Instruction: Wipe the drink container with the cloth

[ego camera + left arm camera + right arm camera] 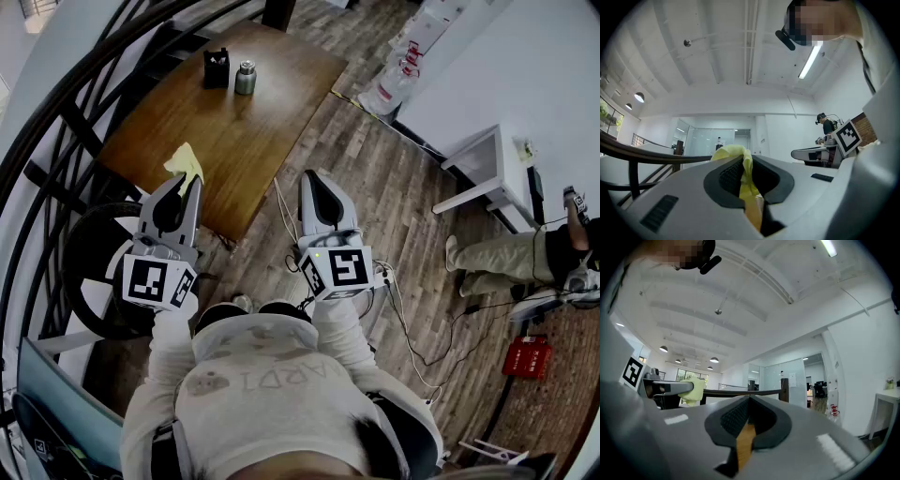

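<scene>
Far across the brown wooden worktop (262, 112), the head view shows a small silver metal drink container (246, 78) beside a black box (217, 67), well apart from the left gripper (185, 183) and right gripper (316, 178). Left gripper view: its fingers (727, 177) clamp a crumpled yellow cloth (733, 152). Right gripper view: fingers pressed together, nothing between them.

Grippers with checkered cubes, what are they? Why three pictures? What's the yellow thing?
They are claws a person holds: a left gripper and a right gripper. One picture comes from a camera on the person's head, looking down; the other two from cameras on each gripper. The yellow thing is a cloth, pinched in the left gripper. The right gripper is shut on nothing. On the table stand a metal drink container and a black holder.
</scene>
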Demonstrator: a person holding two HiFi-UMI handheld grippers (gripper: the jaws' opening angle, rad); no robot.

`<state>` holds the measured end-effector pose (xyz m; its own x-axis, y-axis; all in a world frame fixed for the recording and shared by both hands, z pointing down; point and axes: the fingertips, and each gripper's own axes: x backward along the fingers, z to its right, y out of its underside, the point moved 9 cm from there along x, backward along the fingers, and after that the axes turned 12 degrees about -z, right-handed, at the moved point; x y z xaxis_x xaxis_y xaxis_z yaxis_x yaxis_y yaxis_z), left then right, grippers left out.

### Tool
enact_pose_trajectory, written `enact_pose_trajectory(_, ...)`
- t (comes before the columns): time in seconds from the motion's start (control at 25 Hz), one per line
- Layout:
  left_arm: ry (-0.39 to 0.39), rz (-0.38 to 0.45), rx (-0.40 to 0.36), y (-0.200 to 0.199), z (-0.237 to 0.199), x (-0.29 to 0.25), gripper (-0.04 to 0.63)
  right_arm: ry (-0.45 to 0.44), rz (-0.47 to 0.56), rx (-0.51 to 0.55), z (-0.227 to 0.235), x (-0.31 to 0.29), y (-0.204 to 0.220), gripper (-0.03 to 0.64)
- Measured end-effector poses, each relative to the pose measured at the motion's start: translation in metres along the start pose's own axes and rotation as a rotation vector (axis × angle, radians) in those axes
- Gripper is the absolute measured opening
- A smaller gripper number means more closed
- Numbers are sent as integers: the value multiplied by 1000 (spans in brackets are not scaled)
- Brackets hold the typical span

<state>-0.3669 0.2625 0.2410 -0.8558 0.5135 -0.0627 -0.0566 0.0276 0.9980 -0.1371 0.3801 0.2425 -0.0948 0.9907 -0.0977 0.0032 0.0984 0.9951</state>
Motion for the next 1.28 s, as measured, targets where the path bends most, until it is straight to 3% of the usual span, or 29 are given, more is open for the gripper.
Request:
enact_pose_trajectory(0.92,39,8,8,9,-7,-6,28,32,20,-48,-1,0,9,11)
enact_pose_trajectory(1.28,47,-6,11,6,-3,-42,29,25,9,-42,28,-19,8,11)
